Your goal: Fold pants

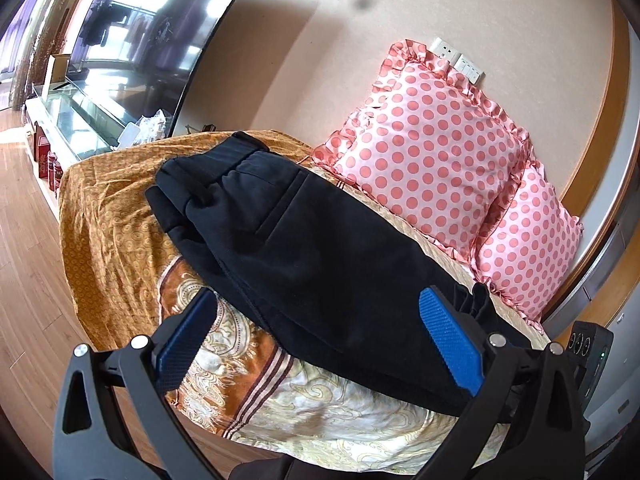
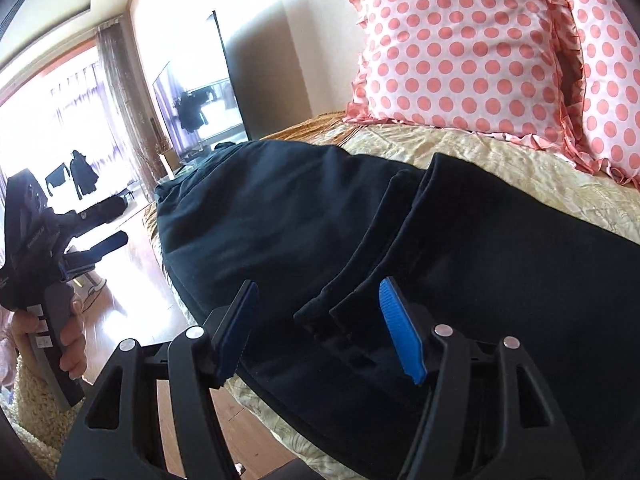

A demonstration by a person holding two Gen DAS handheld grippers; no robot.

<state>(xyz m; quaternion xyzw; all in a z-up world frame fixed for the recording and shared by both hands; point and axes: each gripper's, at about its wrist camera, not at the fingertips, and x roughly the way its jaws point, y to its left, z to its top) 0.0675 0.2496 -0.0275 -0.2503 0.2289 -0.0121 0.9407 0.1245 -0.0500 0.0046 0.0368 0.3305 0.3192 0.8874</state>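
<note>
In the left wrist view, a TV cabinet (image 1: pixel 60 120) is sitting at the left edge under a large dark screen (image 1: pixel 160 32). An orange-gold bedspread (image 1: pixel 104 216) is covering the bed from centre left to the bottom. The black pants (image 1: pixel 304 248) are lying on it, running from the waistband at upper centre down to the cuffs at lower right. The left gripper (image 1: pixel 316 332) is standing wide open at the bottom of the frame, its 2 blue pads straddling the pant leg and gripping nothing. 2 pink polka-dot pillows (image 1: pixel 432 148) are leaning against the wall at the right.

In the right wrist view, the left gripper (image 2: pixel 108 224) is showing at the left edge, held in a hand (image 2: pixel 72 344), jaws apart. The pants (image 2: pixel 280 216) are filling the centre, folded layers stacked. The right gripper (image 2: pixel 320 328) is gaping wide at bottom centre, its pads either side of the cuff ends, closed on nothing. The pillows (image 2: pixel 460 48) are sitting at upper right.
</note>
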